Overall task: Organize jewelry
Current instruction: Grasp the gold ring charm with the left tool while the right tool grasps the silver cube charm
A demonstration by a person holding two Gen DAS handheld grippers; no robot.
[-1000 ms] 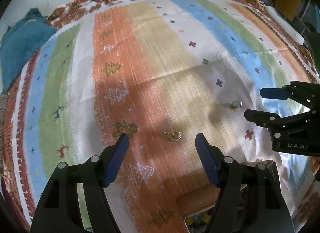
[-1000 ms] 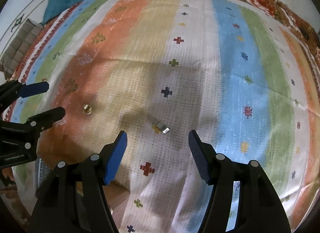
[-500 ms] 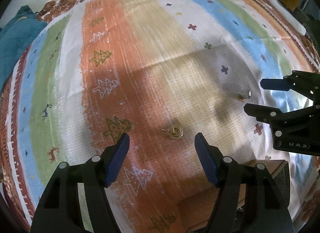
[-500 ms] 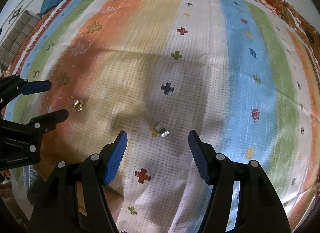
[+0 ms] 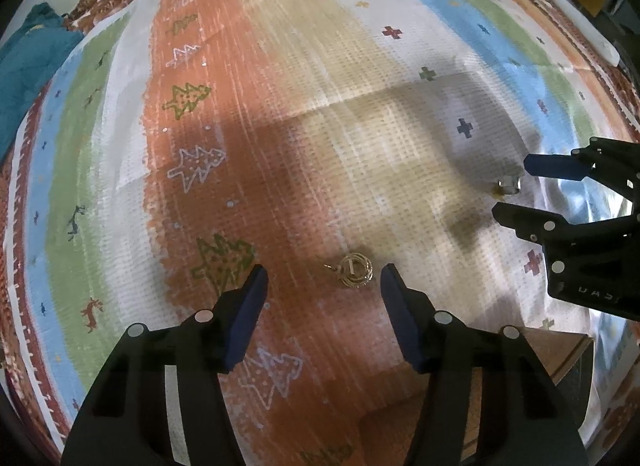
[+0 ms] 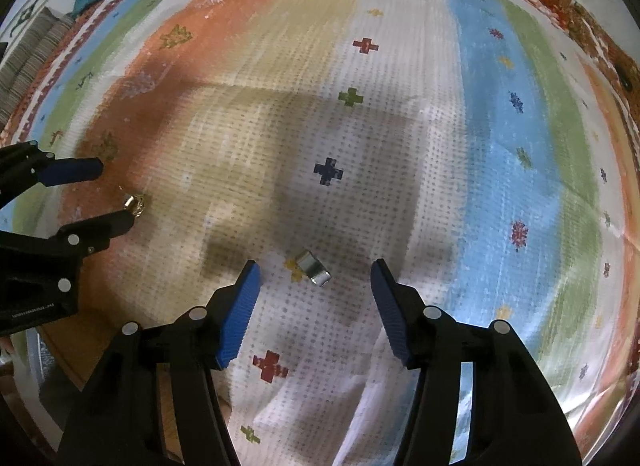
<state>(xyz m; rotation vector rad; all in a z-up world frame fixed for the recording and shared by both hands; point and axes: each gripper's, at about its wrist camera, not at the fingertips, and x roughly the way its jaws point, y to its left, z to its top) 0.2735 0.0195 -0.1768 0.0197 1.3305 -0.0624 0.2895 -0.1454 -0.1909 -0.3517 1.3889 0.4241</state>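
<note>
Left wrist view: our left hand-held gripper [image 5: 323, 280], open and just narrowing, straddles the gold earring [image 5: 354, 275]; closing off-centre could flick it away.

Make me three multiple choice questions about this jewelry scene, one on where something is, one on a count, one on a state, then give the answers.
1. Where does the gold coiled wire earring lie?
A. on the orange stripe of the striped cloth, between the left claw's blue pads
B. inside the wooden box
C. on the teal fabric

2. How many loose jewelry pieces lie on the cloth?
A. none
B. two
C. five

3. What state is the right claw in?
A. shut on the small silver ring
B. open, ring between its pads untouched
C. carrying the ring in the air

Answers: 1 A, the earring sits on orange weave between the pads. 2 B, only the earring and the ring show. 3 B, gaps remain on both sides of the ring, which rests on the cloth.
</note>
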